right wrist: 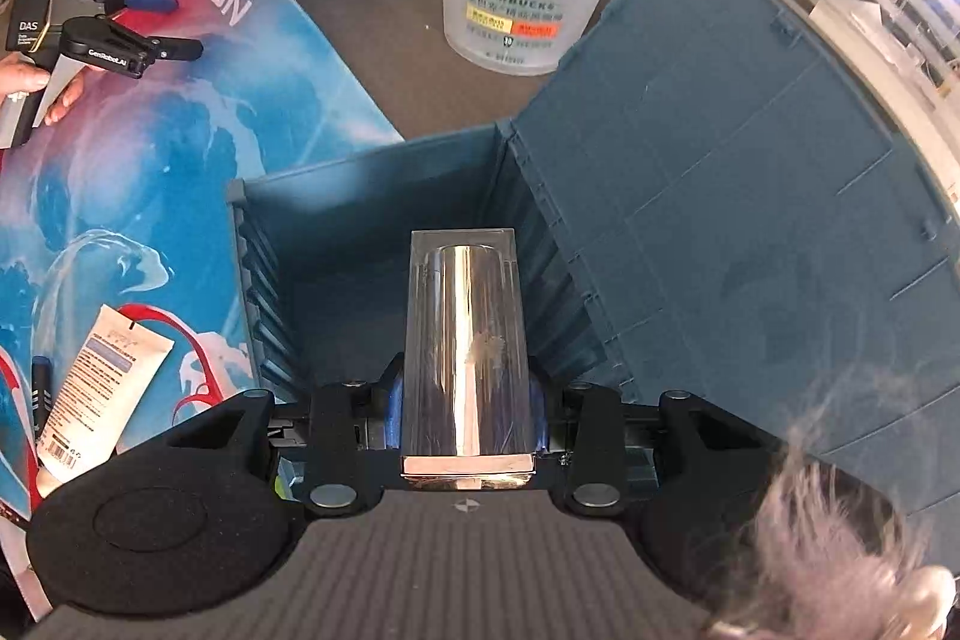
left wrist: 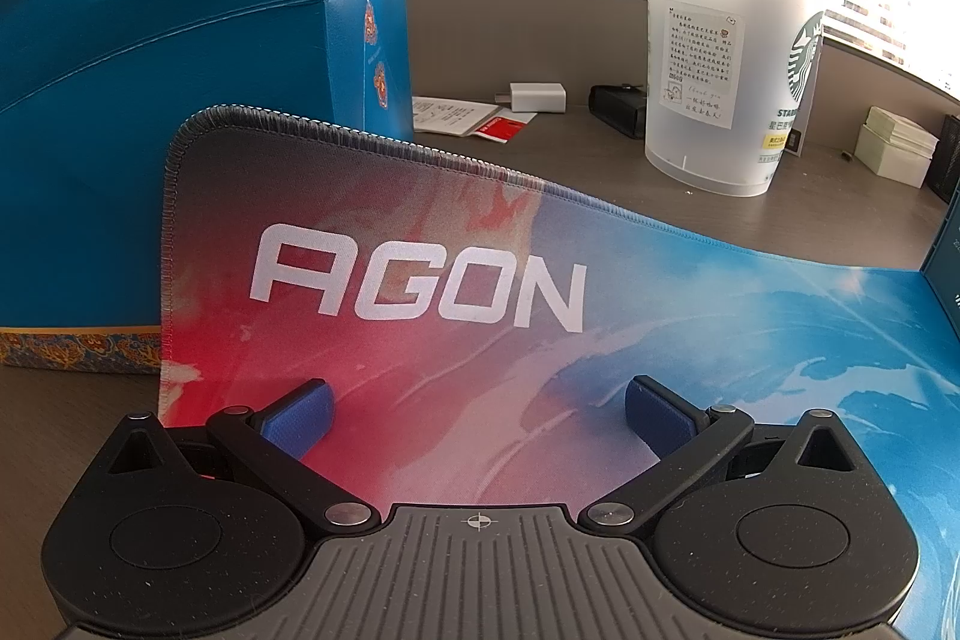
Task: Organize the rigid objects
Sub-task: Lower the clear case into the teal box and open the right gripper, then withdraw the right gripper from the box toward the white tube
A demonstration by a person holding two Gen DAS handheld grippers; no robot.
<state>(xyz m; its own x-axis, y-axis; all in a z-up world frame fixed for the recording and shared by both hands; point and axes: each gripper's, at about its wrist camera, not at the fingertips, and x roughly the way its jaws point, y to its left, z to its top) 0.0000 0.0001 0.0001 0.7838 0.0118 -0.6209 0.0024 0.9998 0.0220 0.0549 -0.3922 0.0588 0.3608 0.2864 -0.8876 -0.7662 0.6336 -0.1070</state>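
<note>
Desk's blue bin [right wrist: 384, 196] contains claw-held chrome case [right wrist: 465, 346].

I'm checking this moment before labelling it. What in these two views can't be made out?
- Bin floor near the camera: right wrist view, hidden by the shiny box in the right gripper.
- Lower right corner: right wrist view, a blurred furry thing, unidentifiable.
- Tube print: right wrist view, too small.
- Cup note: left wrist view, too small.
- Bin: left wrist view, cut off by the right edge.
</note>
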